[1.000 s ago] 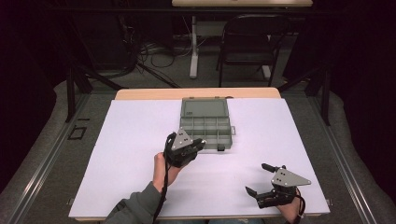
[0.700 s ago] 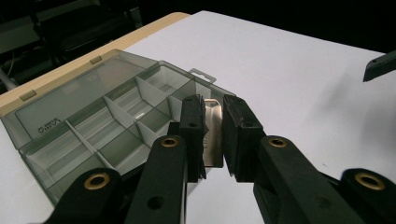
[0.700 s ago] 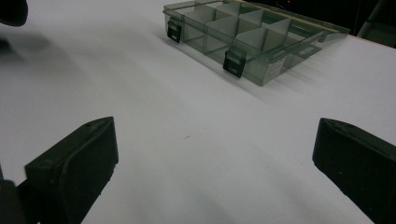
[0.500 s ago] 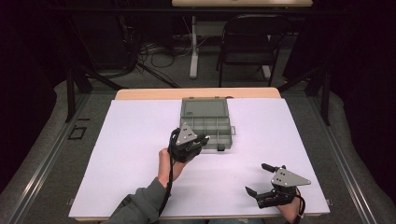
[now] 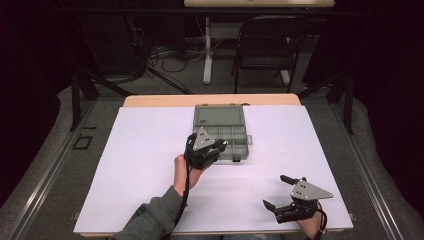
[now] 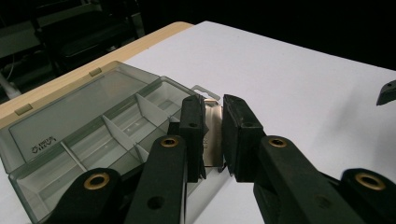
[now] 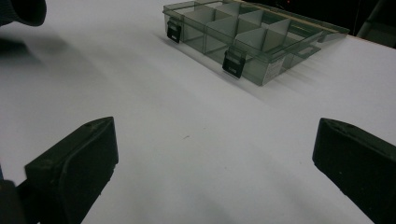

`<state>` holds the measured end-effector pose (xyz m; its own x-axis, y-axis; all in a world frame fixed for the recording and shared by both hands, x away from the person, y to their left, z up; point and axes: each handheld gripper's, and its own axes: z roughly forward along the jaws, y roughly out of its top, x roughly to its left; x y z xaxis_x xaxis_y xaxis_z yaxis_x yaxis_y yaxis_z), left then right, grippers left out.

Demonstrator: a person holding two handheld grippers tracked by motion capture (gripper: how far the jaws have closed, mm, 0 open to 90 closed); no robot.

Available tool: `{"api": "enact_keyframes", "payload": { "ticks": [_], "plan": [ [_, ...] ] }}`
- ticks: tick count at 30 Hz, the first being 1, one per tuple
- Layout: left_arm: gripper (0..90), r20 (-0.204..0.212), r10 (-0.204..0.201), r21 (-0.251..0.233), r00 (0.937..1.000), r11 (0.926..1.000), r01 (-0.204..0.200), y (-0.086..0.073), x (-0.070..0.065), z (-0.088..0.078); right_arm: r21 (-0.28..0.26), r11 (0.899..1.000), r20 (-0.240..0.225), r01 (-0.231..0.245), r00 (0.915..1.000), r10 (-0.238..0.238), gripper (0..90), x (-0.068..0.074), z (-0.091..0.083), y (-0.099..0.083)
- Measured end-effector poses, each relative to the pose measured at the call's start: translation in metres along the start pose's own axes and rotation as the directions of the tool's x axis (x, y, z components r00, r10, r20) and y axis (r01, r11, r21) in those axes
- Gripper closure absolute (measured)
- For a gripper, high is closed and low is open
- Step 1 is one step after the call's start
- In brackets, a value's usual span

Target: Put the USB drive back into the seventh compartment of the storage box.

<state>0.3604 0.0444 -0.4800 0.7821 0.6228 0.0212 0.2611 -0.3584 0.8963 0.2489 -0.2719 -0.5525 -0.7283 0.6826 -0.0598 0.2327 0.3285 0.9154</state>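
A clear grey compartment box (image 5: 227, 134) lies open at the back middle of the white table, its lid (image 5: 218, 114) folded flat behind it and its cells bare. My left gripper (image 5: 223, 145) hovers at the box's front edge. In the left gripper view its jaws (image 6: 213, 105) stand almost together, with a thin slit through which the box's labelled end wall (image 6: 212, 140) shows, and the box (image 6: 93, 135) lies just beyond and to the left. My right gripper (image 5: 274, 190) rests near the front right of the table, open and holding nothing (image 7: 215, 123), the box (image 7: 243, 32) far ahead of it.
Two black latches (image 7: 232, 63) hang on the box's front wall. White sheet (image 5: 150, 165) covers the table; a wooden strip (image 5: 160, 101) shows at its far edge. A folding chair (image 5: 265, 45) and cables stand beyond the table in the dark.
My left gripper has moved forward and slightly right, closing in on the box's front edge. The right gripper has stayed where it was.
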Motion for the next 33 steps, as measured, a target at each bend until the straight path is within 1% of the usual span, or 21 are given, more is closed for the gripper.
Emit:
{"api": "enact_keyframes", "payload": {
  "ticks": [12, 17, 25, 28, 33],
  "plan": [
    [78.3, -0.006, -0.013, -0.014, 0.9999, 0.9998, 0.013, 0.005, 0.007, 0.006, 0.001, 1.0, 0.0, -0.001, 1.0, 0.001, 0.0, 0.0, 0.0, 0.0],
    [78.3, -0.002, -0.031, -0.019, 0.9995, 0.9993, 0.031, 0.005, 0.01, 0.011, 0.001, 1.0, 0.0, 0.0, 1.0, 0.0, 0.0, 0.0, 0.0, 0.0],
    [78.2, -0.007, -0.043, -0.013, 0.999, 0.999, 0.043, 0.004, 0.014, 0.018, 0.003, 1.0, 0.0, -0.001, 1.0, 0.001, 0.0, 0.0, 0.0, 0.0],
    [78.3, -0.004, -0.055, -0.015, 0.9985, 0.9984, 0.055, 0.003, 0.015, 0.021, 0.001, 1.0, -0.001, -0.002, 1.0, 0.002, 0.0, 0.0, 0.0, 0.0],
    [78.3, -0.003, -0.063, -0.006, 0.998, 0.998, 0.063, 0.002, 0.017, 0.025, 0.003, 1.0, 0.0, -0.004, 1.0, 0.004, 0.0, 0.0, 0.0, 0.0]
  ]
}}
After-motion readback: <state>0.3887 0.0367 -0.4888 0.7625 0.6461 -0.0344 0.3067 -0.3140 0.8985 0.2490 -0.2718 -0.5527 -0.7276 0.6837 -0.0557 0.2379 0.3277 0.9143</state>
